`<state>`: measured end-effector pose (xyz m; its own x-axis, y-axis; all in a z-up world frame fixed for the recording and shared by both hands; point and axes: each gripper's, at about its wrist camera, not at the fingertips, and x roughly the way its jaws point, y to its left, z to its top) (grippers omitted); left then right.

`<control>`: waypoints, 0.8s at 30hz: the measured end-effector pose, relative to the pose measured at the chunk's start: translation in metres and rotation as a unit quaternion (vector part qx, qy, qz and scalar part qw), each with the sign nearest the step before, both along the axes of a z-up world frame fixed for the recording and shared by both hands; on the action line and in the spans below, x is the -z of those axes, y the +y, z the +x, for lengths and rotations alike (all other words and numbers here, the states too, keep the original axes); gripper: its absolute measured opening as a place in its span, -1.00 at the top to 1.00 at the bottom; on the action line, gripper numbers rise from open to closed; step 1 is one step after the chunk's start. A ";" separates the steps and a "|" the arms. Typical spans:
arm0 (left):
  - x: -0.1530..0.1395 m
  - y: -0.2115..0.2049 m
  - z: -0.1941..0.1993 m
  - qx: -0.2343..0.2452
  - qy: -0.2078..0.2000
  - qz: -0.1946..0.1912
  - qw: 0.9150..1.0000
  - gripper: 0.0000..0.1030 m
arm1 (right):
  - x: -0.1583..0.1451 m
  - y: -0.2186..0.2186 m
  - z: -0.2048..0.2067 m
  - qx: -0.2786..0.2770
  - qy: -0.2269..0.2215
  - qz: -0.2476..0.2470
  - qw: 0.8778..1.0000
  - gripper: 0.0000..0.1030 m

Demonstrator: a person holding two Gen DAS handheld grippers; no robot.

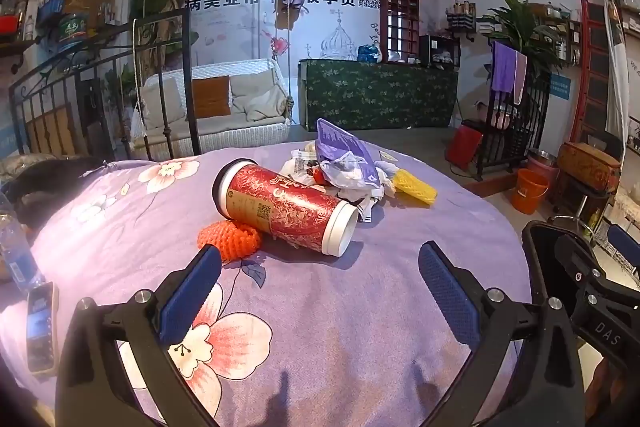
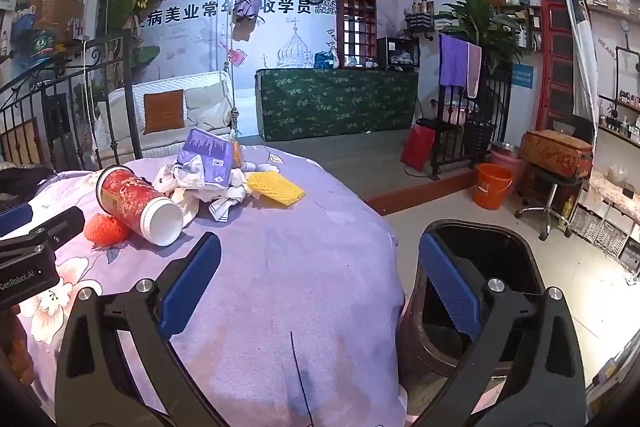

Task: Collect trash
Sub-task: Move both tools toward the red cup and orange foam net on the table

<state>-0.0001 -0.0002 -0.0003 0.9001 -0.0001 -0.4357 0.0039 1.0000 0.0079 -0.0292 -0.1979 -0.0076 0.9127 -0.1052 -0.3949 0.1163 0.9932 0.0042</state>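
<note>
A: What lies on the bed [image 1: 320, 307]?

B: A canister [image 1: 284, 207] on its side near the middle, open end toward the near edge. A foam net [image 1: 228, 237] touches its left side.

A: And behind it?

B: A heap of wrappers [image 1: 344, 167] toward the far edge, with a second foam net [image 1: 414, 185] at the heap's right.

A: Off the bed?

B: A bin [image 2: 480, 291] stands on the floor just beside the bed's right edge. A bottle [image 1: 16, 247] and a phone [image 1: 40, 331] lie at the left edge. A swing seat [image 1: 216, 107] hangs beyond the far edge, a counter [image 1: 380, 99] to its right.
</note>
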 end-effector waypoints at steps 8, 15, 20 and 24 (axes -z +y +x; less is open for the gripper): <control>0.001 0.003 0.001 -0.001 0.000 -0.001 1.000 -0.88 | 0.001 -0.001 0.004 0.002 0.003 0.005 1.000 -0.90; 0.003 0.003 -0.002 -0.002 -0.001 0.000 1.000 -0.88 | 0.003 0.001 0.005 0.003 0.003 0.005 1.000 -0.90; 0.001 0.001 -0.001 -0.002 -0.001 0.004 1.000 -0.88 | 0.003 0.000 0.005 0.003 0.005 0.005 1.000 -0.90; 0.002 0.001 0.000 -0.001 0.000 0.003 1.000 -0.88 | 0.004 0.000 0.005 0.002 0.008 0.002 1.000 -0.90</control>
